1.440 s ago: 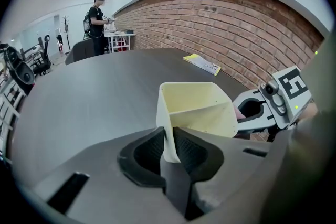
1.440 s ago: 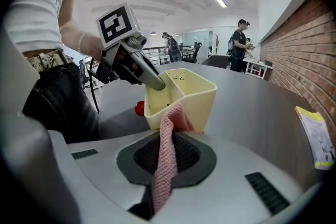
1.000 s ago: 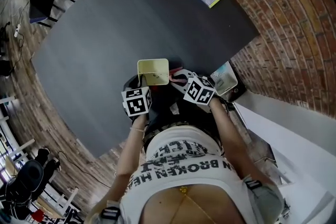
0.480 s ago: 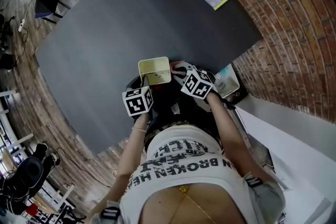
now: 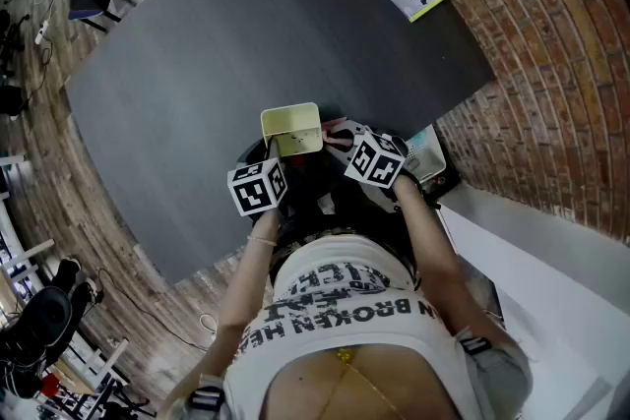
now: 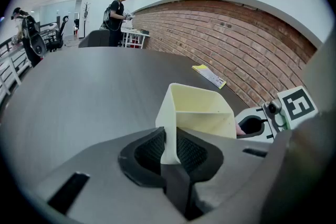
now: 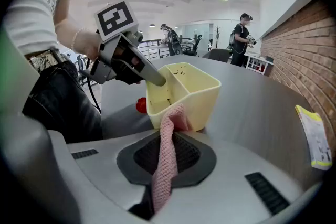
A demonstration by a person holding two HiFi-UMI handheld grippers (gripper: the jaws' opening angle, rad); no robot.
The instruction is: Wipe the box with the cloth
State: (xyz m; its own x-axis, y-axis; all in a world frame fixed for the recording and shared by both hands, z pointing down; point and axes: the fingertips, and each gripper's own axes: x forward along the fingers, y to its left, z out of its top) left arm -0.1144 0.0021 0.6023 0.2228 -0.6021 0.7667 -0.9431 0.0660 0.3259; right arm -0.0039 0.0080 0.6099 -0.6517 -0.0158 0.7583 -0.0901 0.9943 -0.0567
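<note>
"BROKEN" in black print, upside-down, on white shirt (image 5: 346, 341)

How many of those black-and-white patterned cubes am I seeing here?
2. One cube sits on the left gripper, which grips the yellow box; the other cube rides on the right gripper, holding the pink cloth. None looks hidden.

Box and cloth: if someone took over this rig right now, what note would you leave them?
Left tool: shut on one wall of the yellow box, holding it at the near edge of the table.
Right tool: shut on the pink cloth, whose free end lies against the box's outer wall near the rim.
Done: box gripped, cloth brought to it; how much has been wiped cannot be told.
Left: wipe the walls; dark specks show inside.
</note>
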